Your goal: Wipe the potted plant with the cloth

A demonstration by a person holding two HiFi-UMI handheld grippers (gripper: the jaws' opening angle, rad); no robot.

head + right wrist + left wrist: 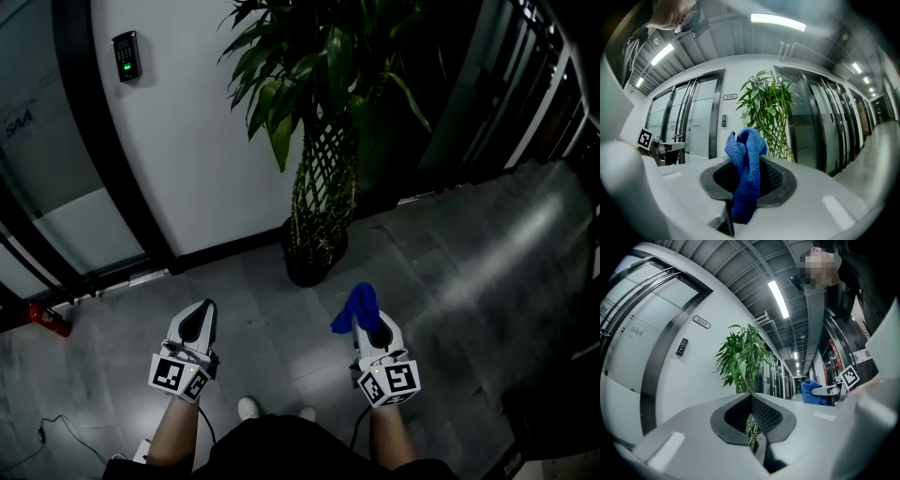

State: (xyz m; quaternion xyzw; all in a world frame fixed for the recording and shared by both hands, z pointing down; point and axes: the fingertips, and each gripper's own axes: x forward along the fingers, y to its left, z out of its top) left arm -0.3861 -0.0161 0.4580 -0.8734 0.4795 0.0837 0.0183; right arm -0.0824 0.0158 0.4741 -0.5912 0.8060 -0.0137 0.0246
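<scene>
A tall potted plant [319,141] with a braided lattice trunk and green leaves stands in a dark pot [314,255] on the floor by the white wall. It also shows ahead in the left gripper view as the plant [740,359] and in the right gripper view as the plant [771,112]. My right gripper [367,317] is shut on a blue cloth [356,307], which bunches up out of the jaws as the cloth [744,173]. My left gripper [195,323] is shut with nothing in it, its pads [761,416] together. Both grippers hang short of the pot.
A white wall with a keypad reader [126,55] stands behind the plant. Glass doors with dark frames [75,169] lie at left and dark glass panels [525,84] at right. A red object [45,319] lies on the grey tiled floor at far left, and a cable [56,433] trails near it.
</scene>
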